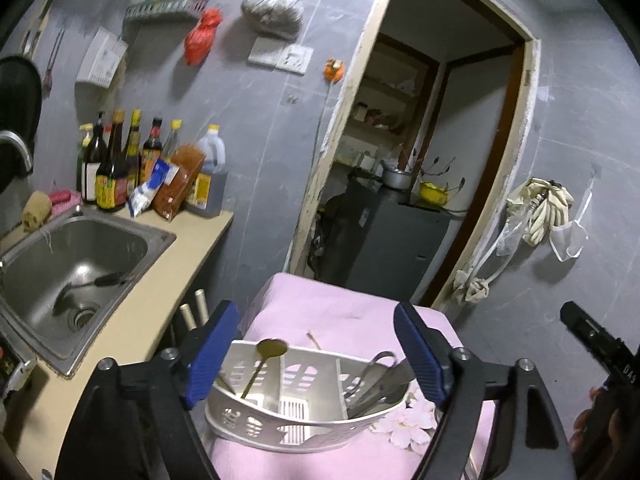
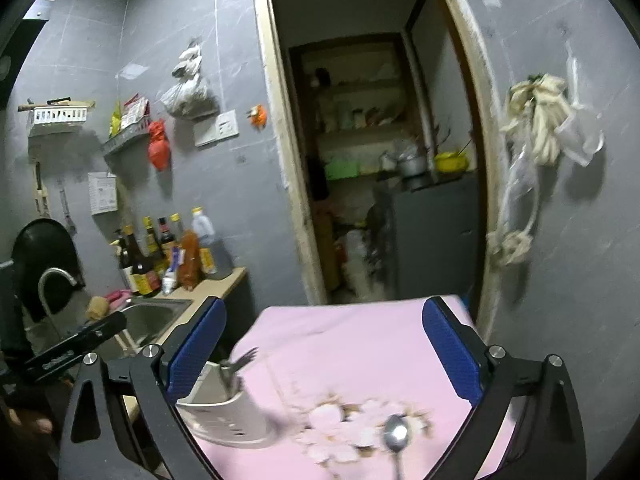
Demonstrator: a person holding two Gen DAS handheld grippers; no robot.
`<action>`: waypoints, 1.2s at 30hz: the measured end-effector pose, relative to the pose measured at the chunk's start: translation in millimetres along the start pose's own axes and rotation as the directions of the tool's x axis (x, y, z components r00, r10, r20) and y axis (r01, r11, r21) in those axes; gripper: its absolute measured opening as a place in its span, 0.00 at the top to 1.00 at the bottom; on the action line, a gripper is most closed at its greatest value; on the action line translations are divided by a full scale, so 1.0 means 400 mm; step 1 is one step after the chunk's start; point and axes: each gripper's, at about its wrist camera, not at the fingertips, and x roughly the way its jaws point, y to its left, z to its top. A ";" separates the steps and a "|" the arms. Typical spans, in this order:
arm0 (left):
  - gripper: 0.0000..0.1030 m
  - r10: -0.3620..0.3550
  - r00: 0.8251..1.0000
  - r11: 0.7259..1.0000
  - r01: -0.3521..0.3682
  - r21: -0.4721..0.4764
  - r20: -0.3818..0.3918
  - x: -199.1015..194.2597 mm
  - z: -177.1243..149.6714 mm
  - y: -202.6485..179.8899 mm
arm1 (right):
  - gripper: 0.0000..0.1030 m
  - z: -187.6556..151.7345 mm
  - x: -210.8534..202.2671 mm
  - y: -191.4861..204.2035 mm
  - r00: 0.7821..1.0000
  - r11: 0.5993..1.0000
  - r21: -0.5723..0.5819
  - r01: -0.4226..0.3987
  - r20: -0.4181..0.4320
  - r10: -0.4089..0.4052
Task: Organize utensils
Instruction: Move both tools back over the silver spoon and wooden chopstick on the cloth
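Observation:
A white slotted utensil caddy (image 1: 296, 412) stands on a pink cloth-covered surface (image 1: 344, 316). Its left compartment holds a gold spoon (image 1: 268, 354); its right compartment holds several metal utensils (image 1: 380, 380). My left gripper (image 1: 316, 356) is open and empty, its blue pads either side of the caddy. In the right wrist view the caddy (image 2: 228, 412) sits at lower left with forks (image 2: 240, 360) sticking up. A silver spoon (image 2: 396, 436) lies on the cloth's flower print. My right gripper (image 2: 324, 356) is open and empty above the cloth.
A steel sink (image 1: 72, 256) with a dark utensil in it is set in a beige counter (image 1: 160, 300) on the left. Sauce bottles (image 1: 120, 160) stand behind it. An open doorway (image 1: 400, 160) shows a grey fridge. Bags hang on the right wall (image 1: 540, 208).

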 end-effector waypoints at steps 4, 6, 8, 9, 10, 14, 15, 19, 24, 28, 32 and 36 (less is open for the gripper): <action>0.12 -0.009 0.999 0.999 0.007 0.045 0.032 -0.019 -0.001 -0.061 | 0.04 0.029 -0.039 -0.036 0.999 0.999 -0.018 0.039 0.032 -0.038; 0.10 -0.016 0.999 0.998 0.014 0.062 0.039 -0.024 -0.002 -0.093 | 0.04 0.037 -0.059 -0.057 0.998 0.998 -0.028 0.055 0.039 -0.053; 0.06 -0.023 0.999 0.997 0.019 0.075 0.048 -0.030 -0.004 -0.124 | 0.03 0.041 -0.075 -0.077 0.997 0.997 -0.043 0.069 0.043 -0.067; 0.05 -0.026 0.998 0.996 0.022 0.083 0.054 -0.033 -0.006 -0.140 | 0.03 0.042 -0.082 -0.087 0.996 0.996 -0.049 0.075 0.044 -0.073; 0.05 -0.029 0.998 0.996 0.024 0.091 0.058 -0.036 -0.009 -0.156 | 0.03 0.044 -0.091 -0.099 0.996 0.995 -0.056 0.082 0.047 -0.080; 0.02 -0.038 0.997 0.992 0.029 0.126 0.070 -0.045 -0.026 -0.216 | 0.03 0.041 -0.115 -0.145 0.994 0.992 -0.071 0.102 0.047 -0.099; 0.02 -0.041 0.997 0.991 0.031 0.132 0.072 -0.046 -0.030 -0.231 | 0.03 0.040 -0.121 -0.161 0.993 0.991 -0.073 0.109 0.047 -0.105; 0.01 -0.050 0.996 0.987 0.038 0.153 0.075 -0.045 -0.056 -0.294 | 0.03 0.034 -0.132 -0.220 0.991 0.989 -0.073 0.128 0.036 -0.126; 0.01 -0.063 0.996 0.983 0.051 0.177 0.065 -0.041 -0.098 -0.362 | 0.03 0.013 -0.129 -0.301 0.987 0.985 -0.066 0.157 -0.004 -0.158; 0.01 -0.068 0.997 0.979 0.058 0.197 0.043 -0.028 -0.140 -0.416 | 0.03 -0.010 -0.123 -0.361 0.982 0.983 -0.054 0.178 -0.052 -0.180; 0.01 -0.079 0.997 0.974 0.078 0.211 -0.004 -0.004 -0.183 -0.458 | 0.03 -0.040 -0.119 -0.410 0.977 0.980 -0.041 0.192 -0.085 -0.195; 0.01 -0.081 0.995 0.973 0.091 0.211 -0.055 0.028 -0.219 -0.480 | 0.03 -0.089 -0.104 -0.450 0.969 0.979 -0.032 0.201 -0.137 -0.204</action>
